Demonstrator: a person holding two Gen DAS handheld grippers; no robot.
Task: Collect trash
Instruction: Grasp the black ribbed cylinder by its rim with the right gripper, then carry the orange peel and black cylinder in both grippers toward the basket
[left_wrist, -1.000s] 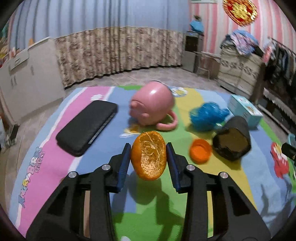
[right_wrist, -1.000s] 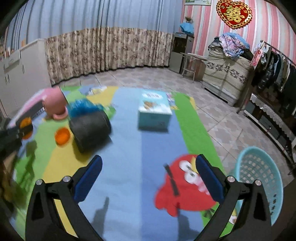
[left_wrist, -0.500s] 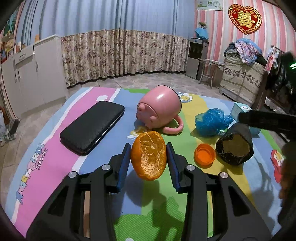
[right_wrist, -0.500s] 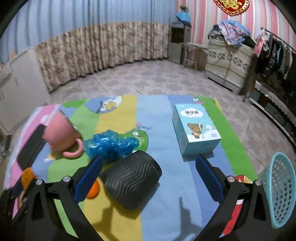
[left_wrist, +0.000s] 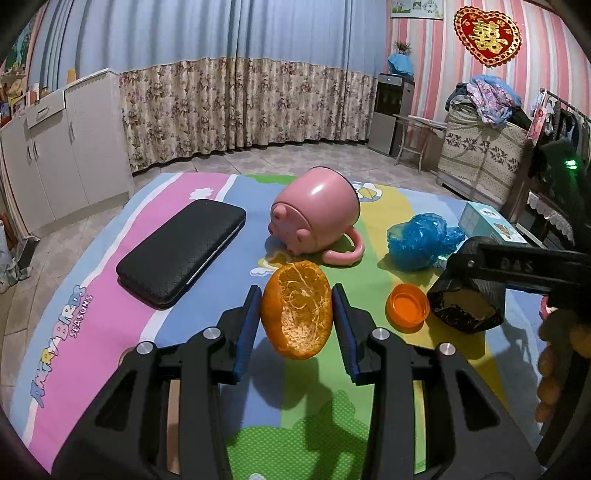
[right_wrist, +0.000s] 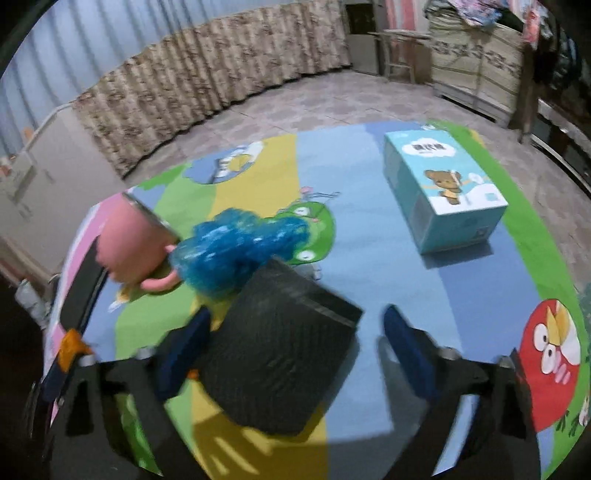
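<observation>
My left gripper (left_wrist: 296, 295) is shut on a hollow orange peel (left_wrist: 297, 314) and holds it above the colourful mat (left_wrist: 110, 295). My right gripper (right_wrist: 295, 317) hovers low over a black ribbed container (right_wrist: 280, 354) that lies on its side. Its jaws are closing with the container between them. The left pad sits next to the container, while the right pad stands clear of it. In the left wrist view the container (left_wrist: 465, 310) lies at the right, an orange cap (left_wrist: 407, 307) beside it and a crumpled blue plastic bag (left_wrist: 421, 240) behind.
A pink mug (left_wrist: 314, 218) lies on its side mid-mat, with a black flat case (left_wrist: 181, 254) to its left. A light blue box with a bear (right_wrist: 443, 188) stands at the far right. Tiled floor, cabinets and curtains surround the mat. A hand (left_wrist: 554, 369) shows at the right edge.
My right gripper swung left across the mat and dropped over the black container, and its jaws have narrowed. My left gripper kept still with the peel.
</observation>
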